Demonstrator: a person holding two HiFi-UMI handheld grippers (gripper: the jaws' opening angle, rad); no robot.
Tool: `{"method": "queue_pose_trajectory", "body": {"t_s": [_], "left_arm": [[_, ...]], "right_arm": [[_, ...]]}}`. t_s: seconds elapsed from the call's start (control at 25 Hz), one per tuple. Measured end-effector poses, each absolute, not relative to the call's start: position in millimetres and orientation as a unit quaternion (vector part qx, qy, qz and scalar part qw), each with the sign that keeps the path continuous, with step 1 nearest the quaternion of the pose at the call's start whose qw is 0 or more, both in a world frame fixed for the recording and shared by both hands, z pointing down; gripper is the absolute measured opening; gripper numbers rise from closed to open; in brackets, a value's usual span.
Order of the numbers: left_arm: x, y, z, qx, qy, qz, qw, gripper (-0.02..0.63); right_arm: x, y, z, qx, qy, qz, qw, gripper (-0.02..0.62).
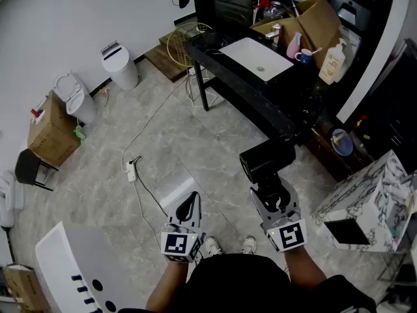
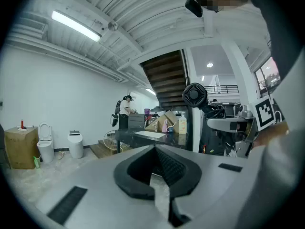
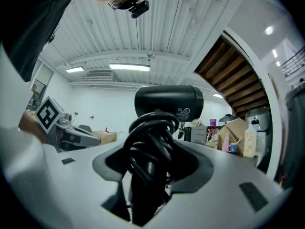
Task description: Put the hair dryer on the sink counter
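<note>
A black hair dryer (image 1: 266,159) with its cord wound round the handle stands upright in my right gripper (image 1: 276,199), which is shut on the handle. In the right gripper view the hair dryer (image 3: 167,101) fills the middle, with the coiled cord (image 3: 150,147) between the jaws. My left gripper (image 1: 189,207) is shut and holds nothing; its closed jaws show in the left gripper view (image 2: 157,187). The black sink counter (image 1: 244,93) with a white basin (image 1: 257,59) lies ahead, past the dryer. In the left gripper view the hair dryer (image 2: 194,95) shows at the right.
On the counter's far end stand a lotion bottle (image 1: 332,62), a pink bottle (image 1: 293,44), a mug (image 1: 304,56) and a cardboard box (image 1: 313,18). A power strip and cable (image 1: 132,169) lie on the floor. A toilet (image 1: 75,96), a bin (image 1: 119,64) and a box (image 1: 51,129) stand at the left. A person (image 2: 125,111) stands far off.
</note>
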State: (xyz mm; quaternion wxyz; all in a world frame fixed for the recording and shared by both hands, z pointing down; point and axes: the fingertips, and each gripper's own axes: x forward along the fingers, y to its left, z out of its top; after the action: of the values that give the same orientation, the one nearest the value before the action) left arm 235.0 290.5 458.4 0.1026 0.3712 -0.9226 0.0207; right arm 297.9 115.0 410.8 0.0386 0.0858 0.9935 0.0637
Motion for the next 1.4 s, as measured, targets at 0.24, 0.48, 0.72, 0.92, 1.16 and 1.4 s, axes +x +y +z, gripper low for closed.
{"method": "queue_pose_trajectory", "body": {"t_s": [0.24, 0.48, 0.72, 0.92, 1.16, 1.4], "left_arm": [[237.6, 291.2, 444.8, 0.391, -0.917, 0.012, 0.078, -0.006], [239.0, 298.9, 443.4, 0.394, -0.916, -0.003, 0.072, -0.006], [232.1, 312.4, 438.7, 0.395, -0.916, -0.007, 0.07, -0.006], [223.3, 329.9, 432.1, 0.404, -0.912, -0.015, 0.062, -0.006], [206.0, 353.7, 419.5, 0.421, -0.906, -0.004, 0.037, -0.006], [184.7, 371.6, 421.9, 0.442, -0.896, -0.011, 0.039, -0.006]], "right_arm": [[302.4, 127.7, 411.0, 0.09, 0.993, 0.066, 0.04, 0.244], [307.2, 140.1, 405.6, 0.098, 0.993, 0.058, 0.044, 0.244], [301.8, 155.6, 394.7, 0.106, 0.992, 0.041, 0.053, 0.245], [290.1, 176.1, 404.4, 0.098, 0.992, 0.058, 0.047, 0.245], [277.3, 193.2, 409.7, 0.062, 0.997, 0.036, 0.035, 0.245], [260.1, 197.5, 406.7, 0.037, 0.998, 0.025, 0.032, 0.245]]}}
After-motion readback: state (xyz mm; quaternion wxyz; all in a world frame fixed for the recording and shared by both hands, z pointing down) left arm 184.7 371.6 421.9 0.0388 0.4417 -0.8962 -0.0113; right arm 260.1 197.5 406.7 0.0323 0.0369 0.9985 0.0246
